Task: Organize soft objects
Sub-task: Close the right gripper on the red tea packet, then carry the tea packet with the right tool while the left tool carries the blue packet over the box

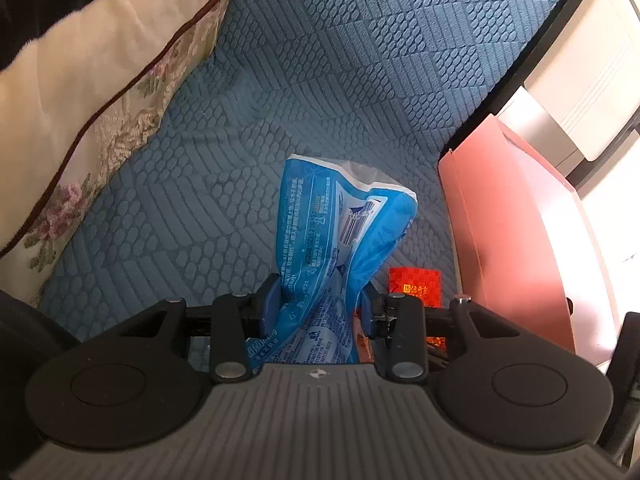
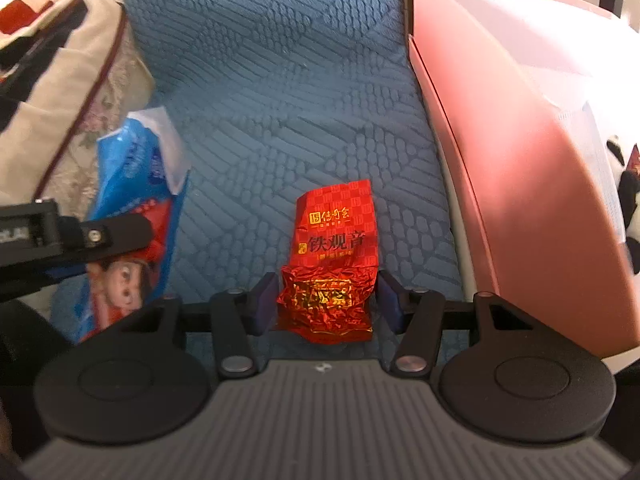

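Note:
A blue plastic tissue pack (image 1: 336, 220) stands up from the blue quilted cover (image 1: 320, 60), and my left gripper (image 1: 320, 284) is shut on its crumpled lower part. In the right wrist view the same pack (image 2: 132, 184) is at the left, with a black part of the left gripper (image 2: 80, 236) across it. A red foil tea packet (image 2: 334, 232) with gold print lies on the cover. My right gripper (image 2: 328, 284) has its blue pads against both sides of the packet's wrinkled near end. The left wrist view shows that packet (image 1: 414, 284) just right of the pack.
A pink box (image 2: 500, 120) stands close along the right side, also seen as the pink box (image 1: 500, 240) in the left wrist view. A cream floral pillow (image 1: 80, 100) lies at the left. A panda plush (image 2: 628, 200) shows inside the box at the far right.

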{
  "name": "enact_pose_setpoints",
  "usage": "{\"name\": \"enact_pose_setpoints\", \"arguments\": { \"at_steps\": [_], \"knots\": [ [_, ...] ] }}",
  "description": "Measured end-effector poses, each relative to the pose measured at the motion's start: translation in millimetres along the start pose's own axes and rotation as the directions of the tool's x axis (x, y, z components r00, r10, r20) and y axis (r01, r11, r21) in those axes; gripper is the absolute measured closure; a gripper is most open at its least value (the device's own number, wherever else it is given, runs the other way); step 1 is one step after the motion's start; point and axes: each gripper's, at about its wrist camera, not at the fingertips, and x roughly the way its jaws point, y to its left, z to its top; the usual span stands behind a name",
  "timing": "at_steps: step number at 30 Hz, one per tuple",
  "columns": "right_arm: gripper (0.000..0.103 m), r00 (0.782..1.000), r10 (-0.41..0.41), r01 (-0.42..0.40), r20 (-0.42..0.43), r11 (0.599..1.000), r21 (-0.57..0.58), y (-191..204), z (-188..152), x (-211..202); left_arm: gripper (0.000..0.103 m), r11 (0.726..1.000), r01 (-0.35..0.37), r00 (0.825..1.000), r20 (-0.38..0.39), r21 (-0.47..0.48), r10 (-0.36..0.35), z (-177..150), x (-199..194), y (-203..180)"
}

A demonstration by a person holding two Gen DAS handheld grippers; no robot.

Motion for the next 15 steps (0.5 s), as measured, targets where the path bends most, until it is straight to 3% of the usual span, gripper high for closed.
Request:
{"name": "enact_pose_setpoints", "arguments": {
  "at_steps": [15],
  "knots": [
    [0.047,0.988,0.063,-0.058,0.142,0.998,-0.037,-16.6,35.8,-79.3,0.059,0.997,0.018,0.998,0.055,0.076,-0.022,11.7,-30.2,-42.8]
  ]
}}
